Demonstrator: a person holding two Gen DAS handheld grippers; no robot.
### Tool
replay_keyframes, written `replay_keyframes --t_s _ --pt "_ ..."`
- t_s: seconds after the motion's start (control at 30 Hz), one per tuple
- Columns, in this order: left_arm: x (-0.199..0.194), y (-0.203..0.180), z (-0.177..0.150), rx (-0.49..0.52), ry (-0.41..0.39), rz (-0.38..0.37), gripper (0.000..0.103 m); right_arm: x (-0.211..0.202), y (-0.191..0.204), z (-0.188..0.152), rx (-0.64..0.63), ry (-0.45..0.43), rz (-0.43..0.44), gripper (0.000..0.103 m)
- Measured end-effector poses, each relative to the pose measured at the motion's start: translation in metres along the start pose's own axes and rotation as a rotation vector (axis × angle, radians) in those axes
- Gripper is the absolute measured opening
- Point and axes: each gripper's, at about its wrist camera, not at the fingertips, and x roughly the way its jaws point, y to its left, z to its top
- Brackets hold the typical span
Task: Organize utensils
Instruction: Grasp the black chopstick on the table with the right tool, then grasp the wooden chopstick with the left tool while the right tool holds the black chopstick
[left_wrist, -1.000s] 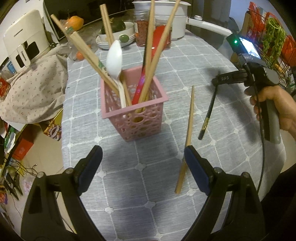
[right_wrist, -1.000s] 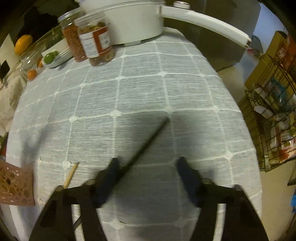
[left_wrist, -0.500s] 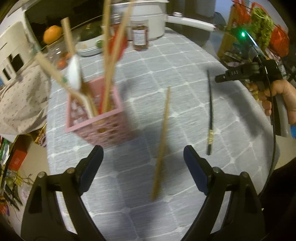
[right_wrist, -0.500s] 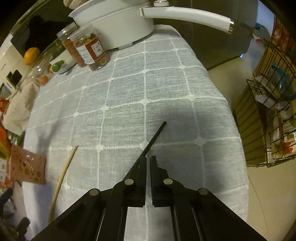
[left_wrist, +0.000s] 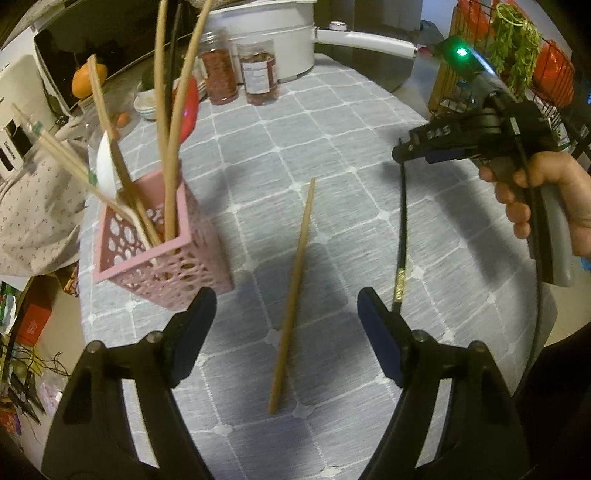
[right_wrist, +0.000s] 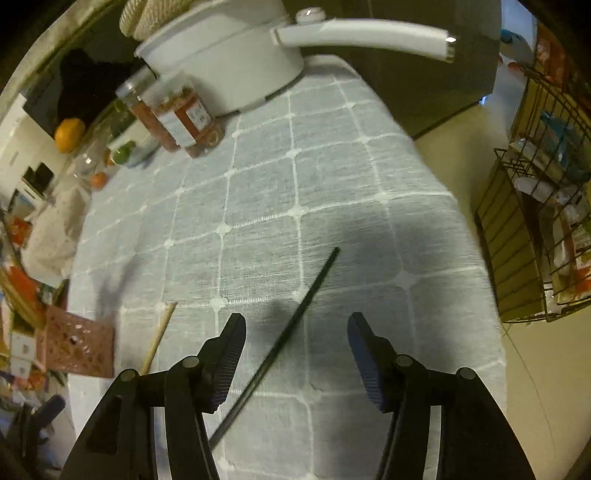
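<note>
A pink lattice utensil holder (left_wrist: 162, 258) stands on the grey checked tablecloth, filled with several chopsticks, a white spoon and a red utensil. A wooden chopstick (left_wrist: 293, 291) lies flat between the fingers of my left gripper (left_wrist: 286, 328), which is open and empty just above it. A black chopstick (left_wrist: 402, 236) lies to its right. My right gripper (right_wrist: 295, 347) is open over the black chopstick (right_wrist: 288, 332), not holding it. It also shows in the left wrist view (left_wrist: 421, 147), above the chopstick's far end.
A white pot (right_wrist: 229, 55) with a long handle and two jars (right_wrist: 184, 114) stand at the table's far end. Bowls and fruit (left_wrist: 147, 103) sit behind the holder. A wire rack (right_wrist: 546, 206) stands off the table's right edge (right_wrist: 472, 229).
My left gripper swung right, from facing the holder to centring on the wooden chopstick. My right gripper was shut half a second ago and has opened; the black chopstick lies on the cloth.
</note>
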Motion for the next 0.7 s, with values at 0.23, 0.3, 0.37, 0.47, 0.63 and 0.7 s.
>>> replay_keyframes --t_s 0.23,0.3,0.37,0.47,0.63,0.7 --pt "0.002 0.008 0.000 -0.001 0.010 0.004 0.076 0.025 0.027 -0.002 -0.140 0.026 -0.153 0.018" --pt "0.002 0.005 0.002 0.001 0.015 -0.002 0.071 0.024 0.027 -0.003 -0.172 0.037 -0.142 0.014" --pt "0.004 0.001 0.004 0.010 0.021 -0.015 0.064 0.021 0.020 -0.005 -0.170 0.056 -0.118 0.010" --pt "0.008 -0.010 0.007 0.039 0.030 -0.031 0.057 0.012 0.005 -0.010 -0.152 0.076 -0.069 0.006" --pt "0.030 -0.030 0.018 0.082 0.065 -0.018 0.050 -0.015 -0.011 -0.019 -0.125 0.057 -0.005 0.005" --pt "0.040 -0.035 0.027 0.086 0.081 -0.014 0.048 -0.024 -0.018 -0.022 -0.110 0.050 0.020 0.005"
